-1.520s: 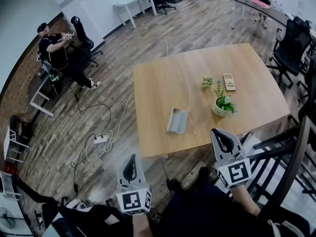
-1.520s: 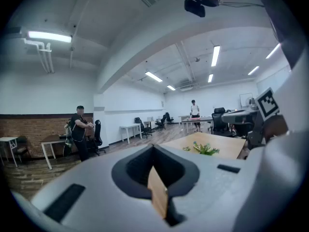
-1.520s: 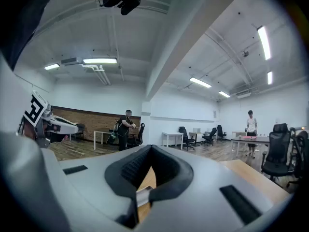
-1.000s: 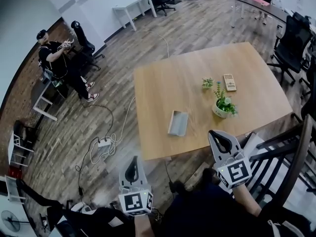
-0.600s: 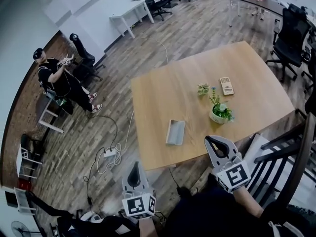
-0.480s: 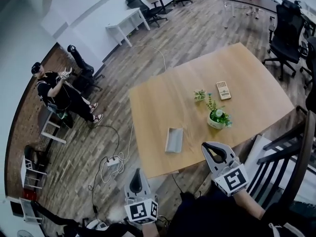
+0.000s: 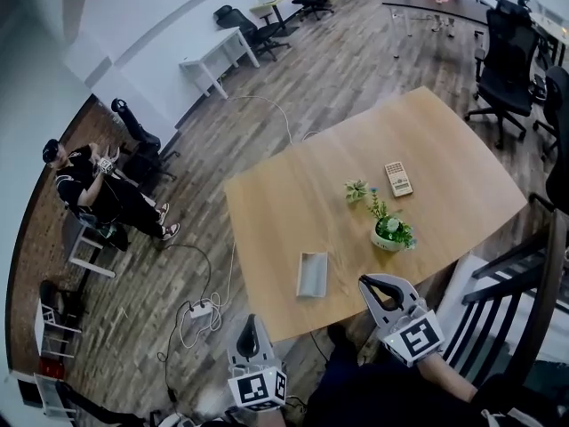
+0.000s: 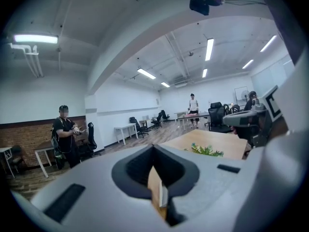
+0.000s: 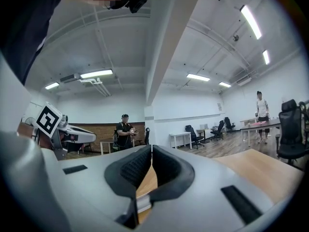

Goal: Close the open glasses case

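Note:
The grey glasses case [image 7: 311,274] lies open near the front edge of the wooden table [image 7: 293,185]. My left gripper [image 7: 252,324] hangs below that edge, over the floor, left of the case, with its jaws shut and nothing in them. My right gripper [image 7: 371,283] is at the table's front edge, right of the case, also shut and holding nothing. In the left gripper view the shut tips of the left gripper [image 8: 153,147] frame a sliver of the case [image 8: 163,197]. The right gripper [image 9: 152,149] in its own view shows the case [image 9: 143,202] low between the jaws.
A potted plant [image 7: 389,230], a small green sprig [image 7: 356,189] and a remote [image 7: 396,178] sit on the table's right half. A dark wooden chair [image 7: 524,301] stands at my right. Cables and a power strip [image 7: 200,310] lie on the floor. A person [image 7: 84,185] sits far left.
Both grippers have drawn nearer to the table's front edge and the case, still shut. The head view has swung, so the table and case sit lower in the frame.

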`<action>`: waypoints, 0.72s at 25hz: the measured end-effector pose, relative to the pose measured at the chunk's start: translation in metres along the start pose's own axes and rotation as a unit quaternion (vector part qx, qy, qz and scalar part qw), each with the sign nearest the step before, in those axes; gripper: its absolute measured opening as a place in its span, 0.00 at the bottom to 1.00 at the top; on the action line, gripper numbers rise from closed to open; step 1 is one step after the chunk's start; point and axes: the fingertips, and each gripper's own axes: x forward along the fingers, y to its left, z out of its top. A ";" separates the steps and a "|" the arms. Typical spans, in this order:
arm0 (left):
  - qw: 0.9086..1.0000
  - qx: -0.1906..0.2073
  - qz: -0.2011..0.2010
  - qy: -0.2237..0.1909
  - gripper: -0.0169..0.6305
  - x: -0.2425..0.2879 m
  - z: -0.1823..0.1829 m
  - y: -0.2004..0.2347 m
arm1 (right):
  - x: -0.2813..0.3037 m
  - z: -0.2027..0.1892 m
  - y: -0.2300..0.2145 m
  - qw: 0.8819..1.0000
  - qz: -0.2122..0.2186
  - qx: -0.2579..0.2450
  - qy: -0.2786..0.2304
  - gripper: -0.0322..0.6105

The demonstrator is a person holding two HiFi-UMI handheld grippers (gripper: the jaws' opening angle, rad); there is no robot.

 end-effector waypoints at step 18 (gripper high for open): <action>0.996 -0.014 -0.089 -0.002 0.03 0.101 -0.016 0.095 | 0.125 0.006 0.016 0.996 -0.072 -0.041 0.040 0.07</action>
